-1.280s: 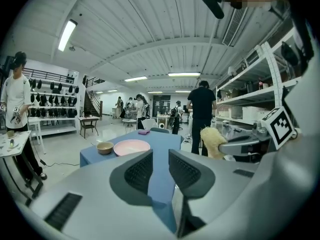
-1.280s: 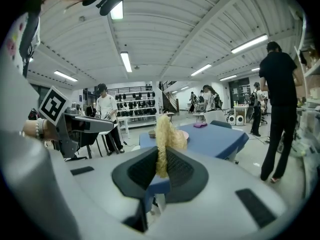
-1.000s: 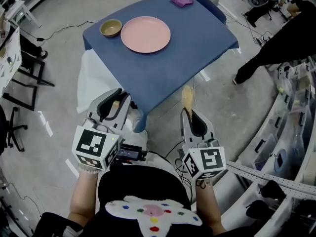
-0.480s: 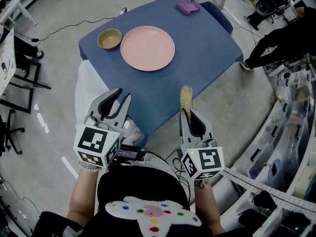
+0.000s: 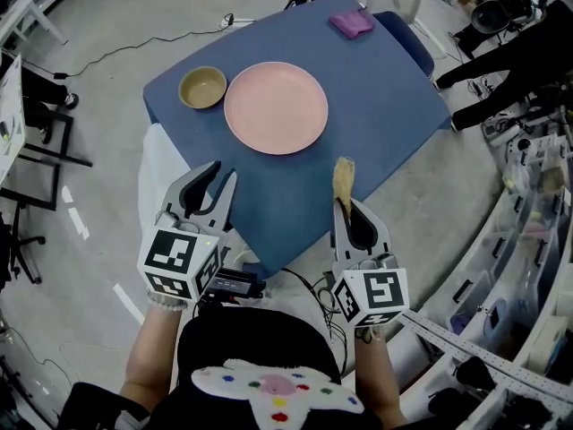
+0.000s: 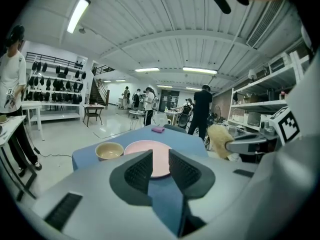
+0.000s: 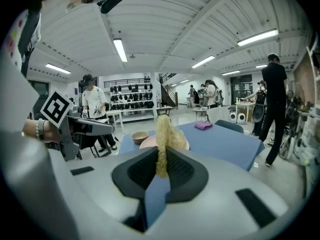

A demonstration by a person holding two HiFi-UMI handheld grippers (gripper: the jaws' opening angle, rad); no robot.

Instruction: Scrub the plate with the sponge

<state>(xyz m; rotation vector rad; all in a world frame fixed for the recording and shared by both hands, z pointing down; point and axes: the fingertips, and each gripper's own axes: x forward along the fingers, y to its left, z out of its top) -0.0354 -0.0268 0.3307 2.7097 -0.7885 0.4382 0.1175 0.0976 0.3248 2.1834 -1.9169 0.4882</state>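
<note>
Approach is what the last second shows: the blue table (image 5: 394,88) and the pink plate (image 5: 276,107) have slid down the head view towards the two grippers, which kept almost the same places in the frame. I take it that the person has stepped closer. The sponge (image 5: 342,179), which a second ago hung over bare floor off the table's near edge, now stands over the blue cloth. For the task this means the reach is nearly closed, but scrubbing has not begun (sponge and plate are still apart).

The right gripper (image 5: 344,202) is held low in front of the body, pointing towards 12 o'clock, its marker cube nearest the person. Its jaws are pressed together on the yellowish sponge, which sticks out beyond their tips. The plate lies towards 11 o'clock from it, flat near the middle of the table.

The left gripper (image 5: 221,170) points towards 1 o'clock, level with the right one and over the table's near corner. Its jaws stand apart with nothing between them; only plate and cloth show through the gap.

A small bowl (image 5: 202,88) sits just beside the plate at its 9 o'clock, and a purple cloth (image 5: 352,22) lies well away at 1 o'clock.
</note>
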